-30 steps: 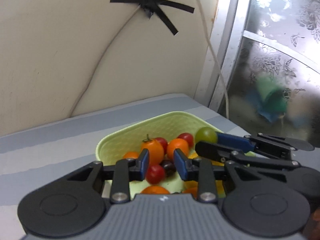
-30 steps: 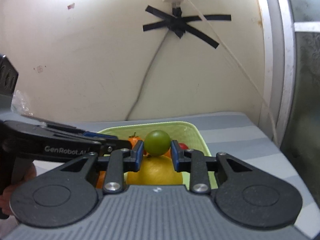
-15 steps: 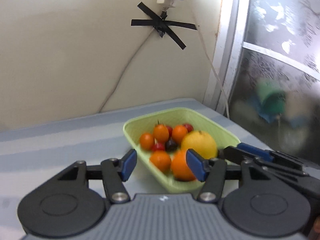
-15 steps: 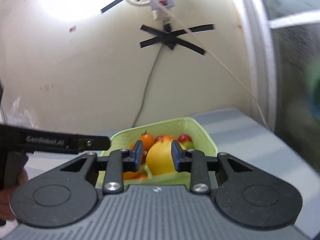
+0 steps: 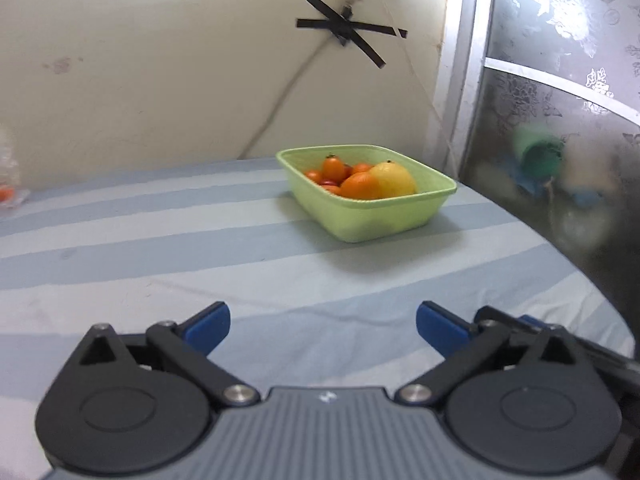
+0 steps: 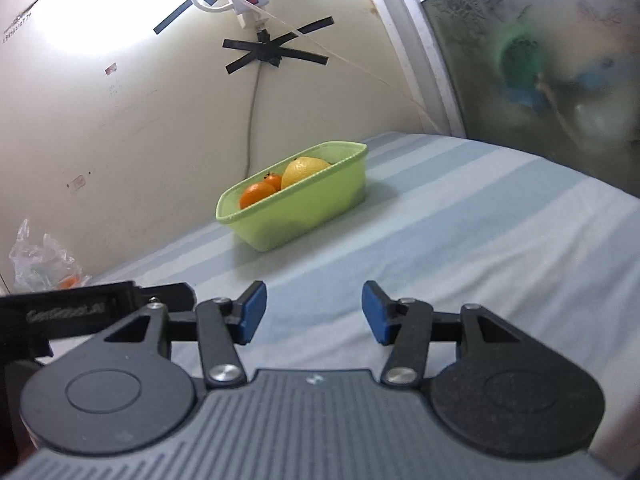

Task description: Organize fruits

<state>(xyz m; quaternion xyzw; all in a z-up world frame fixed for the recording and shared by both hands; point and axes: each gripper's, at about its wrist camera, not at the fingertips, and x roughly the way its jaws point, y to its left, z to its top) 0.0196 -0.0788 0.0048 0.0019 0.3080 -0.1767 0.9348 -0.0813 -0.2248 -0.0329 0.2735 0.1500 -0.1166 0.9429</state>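
Note:
A light green basket (image 5: 384,220) stands on the striped cloth near the wall, holding a yellow citrus (image 5: 394,180), an orange (image 5: 360,186) and several small red and orange tomatoes (image 5: 333,169). It also shows in the right wrist view (image 6: 304,216) with the yellow citrus (image 6: 302,170) and an orange (image 6: 256,194). My left gripper (image 5: 322,330) is open and empty, well back from the basket. My right gripper (image 6: 314,314) is open and empty, also well back. The green fruit is not visible.
A clear plastic bag (image 6: 40,260) with something orange in it lies at the far left by the wall. A frosted window (image 5: 560,120) and its metal frame stand to the right. A taped cable (image 5: 348,36) runs down the wall. The left gripper's body (image 6: 80,312) shows beside my right one.
Both grippers have pulled far back from the basket and opened wide. The right gripper let go of the green fruit it held a second ago.

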